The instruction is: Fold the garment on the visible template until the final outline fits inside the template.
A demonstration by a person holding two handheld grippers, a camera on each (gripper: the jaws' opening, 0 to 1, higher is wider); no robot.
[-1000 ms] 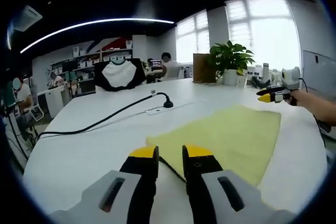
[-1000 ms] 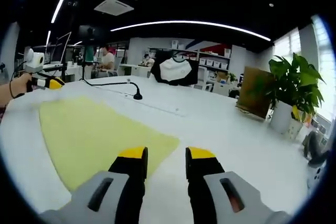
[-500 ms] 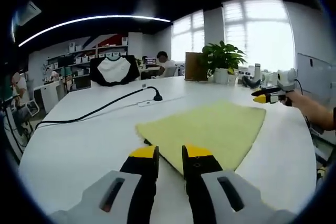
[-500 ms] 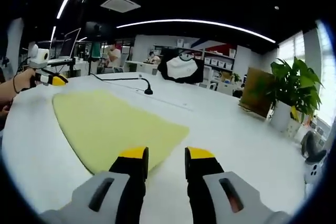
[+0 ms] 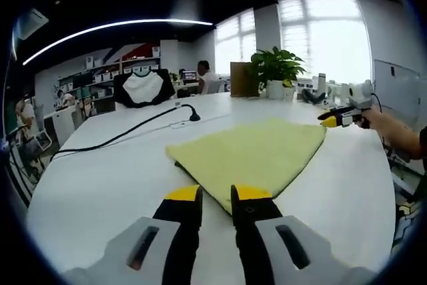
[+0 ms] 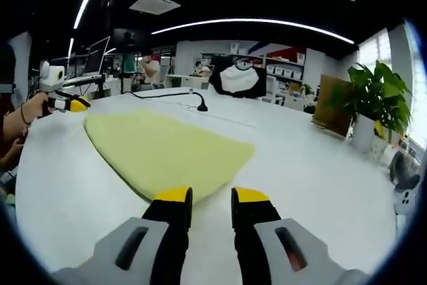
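A pale yellow garment (image 5: 253,151) lies flat on the white table (image 5: 100,185). A dark edge peeks out under its near corner in the left gripper view. My left gripper (image 5: 215,195) hovers just short of that corner, its jaws slightly apart and holding nothing. The right gripper (image 5: 328,120), held in a hand, hangs past the garment's far right corner. In the right gripper view the garment (image 6: 167,151) spreads ahead and to the left. My right gripper (image 6: 211,196) stands at its near edge, open and holding nothing. The left gripper (image 6: 73,105) shows at the far left.
A gooseneck microphone (image 5: 193,115) with a long black cable crosses the table behind the garment. A potted plant (image 5: 275,71) and a brown box (image 5: 240,78) stand at the far edge. Beyond the table is a chair draped with a black-and-white top (image 5: 141,88), and people sit in the background.
Both views have drawn closer to the garment, which now reaches nearer to each pair of jaws. The right jaws have narrowed slightly. The garment itself lies as before.
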